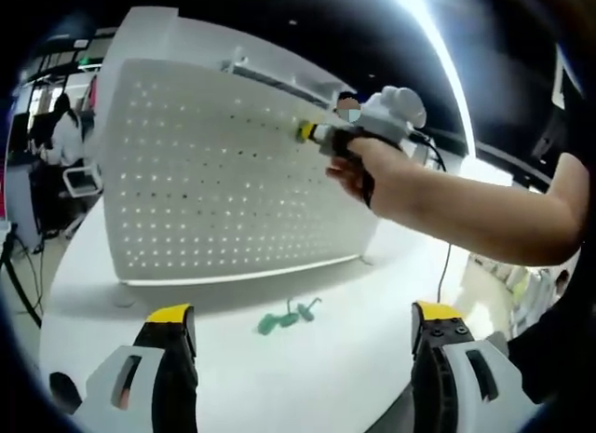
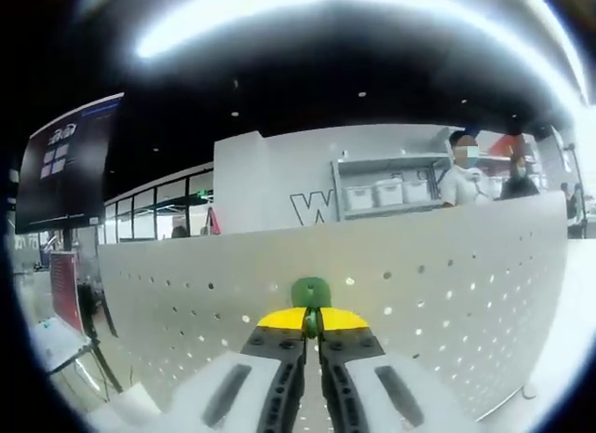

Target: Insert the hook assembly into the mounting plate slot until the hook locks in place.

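A white perforated mounting plate (image 1: pixel 233 172) stands upright on the white table. Green hooks (image 1: pixel 287 316) lie on the table in front of it. My left gripper (image 1: pixel 303 335) is open above the table, near them, holding nothing. In the left gripper view, the right gripper (image 1: pixel 312 132) is held by a hand against the plate's upper right part. In the right gripper view, my right gripper (image 2: pixel 311 319) is shut on a green hook (image 2: pixel 310 291), which is right at the perforated plate (image 2: pixel 447 293); whether it sits in a hole I cannot tell.
The white table (image 1: pixel 307 386) curves round the plate's base. A person's arm (image 1: pixel 475 209) crosses the right of the left gripper view. People sit at the far left (image 1: pixel 56 135) and stand behind the plate (image 2: pixel 463 177), near shelves with bins (image 2: pixel 386 191).
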Motion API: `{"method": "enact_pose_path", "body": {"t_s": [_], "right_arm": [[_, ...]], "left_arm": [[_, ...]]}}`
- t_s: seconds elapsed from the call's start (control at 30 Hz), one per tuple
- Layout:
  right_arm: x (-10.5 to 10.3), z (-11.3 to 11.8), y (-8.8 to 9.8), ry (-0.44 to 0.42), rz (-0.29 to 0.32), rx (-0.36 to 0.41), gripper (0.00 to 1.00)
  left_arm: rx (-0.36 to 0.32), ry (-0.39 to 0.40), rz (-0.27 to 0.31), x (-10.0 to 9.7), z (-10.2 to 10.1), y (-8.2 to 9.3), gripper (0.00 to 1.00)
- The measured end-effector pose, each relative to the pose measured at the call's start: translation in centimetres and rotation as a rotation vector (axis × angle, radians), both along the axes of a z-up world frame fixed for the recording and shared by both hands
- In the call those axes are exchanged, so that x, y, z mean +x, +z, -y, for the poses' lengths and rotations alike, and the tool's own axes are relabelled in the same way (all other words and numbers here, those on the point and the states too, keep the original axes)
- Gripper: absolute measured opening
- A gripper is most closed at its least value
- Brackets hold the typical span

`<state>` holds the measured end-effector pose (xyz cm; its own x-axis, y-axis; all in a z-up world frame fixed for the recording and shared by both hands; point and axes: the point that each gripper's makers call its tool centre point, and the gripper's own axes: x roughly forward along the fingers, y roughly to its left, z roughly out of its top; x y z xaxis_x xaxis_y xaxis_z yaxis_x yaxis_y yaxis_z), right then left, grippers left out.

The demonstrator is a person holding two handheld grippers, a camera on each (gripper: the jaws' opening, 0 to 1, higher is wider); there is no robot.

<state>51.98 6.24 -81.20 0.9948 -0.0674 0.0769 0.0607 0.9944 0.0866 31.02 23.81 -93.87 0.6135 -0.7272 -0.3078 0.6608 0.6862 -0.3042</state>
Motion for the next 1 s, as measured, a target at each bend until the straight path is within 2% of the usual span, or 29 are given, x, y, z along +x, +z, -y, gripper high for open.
{"method": "enact_pose_path", "body": {"t_s": [0.23, 0.43, 0.67, 0.83, 1.0], "right_arm": [[0.0, -0.2, 0.0, 0.023, -0.021, -0.014, 0.03], [-0.3, -0.4, 0.4, 0.048, -0.023, -0.024, 0.09], [-0.9, 0.1, 2.1, 0.057, 0.008, -0.019, 0.12], [-2.2, 0.6, 4.1, 0.085, 0.064, -0.002, 0.17], [-3.3, 1.7, 5.1, 0.102, 0.079, -0.031, 0.19]], "left_arm": [[0.007, 0.011, 0.004, 0.0, -0.4, 0.1, 0.98], [0.007, 0.009, 0.0, -0.3, -0.2, 0.0, 0.98], [0.016, 0.013, -0.013, -0.7, -0.5, -0.6, 0.98], [0.03, 0.02, -0.027, -1.1, -0.9, -1.1, 0.99], [0.039, 0.019, -0.035, -1.6, -1.1, -1.4, 0.99]]}}
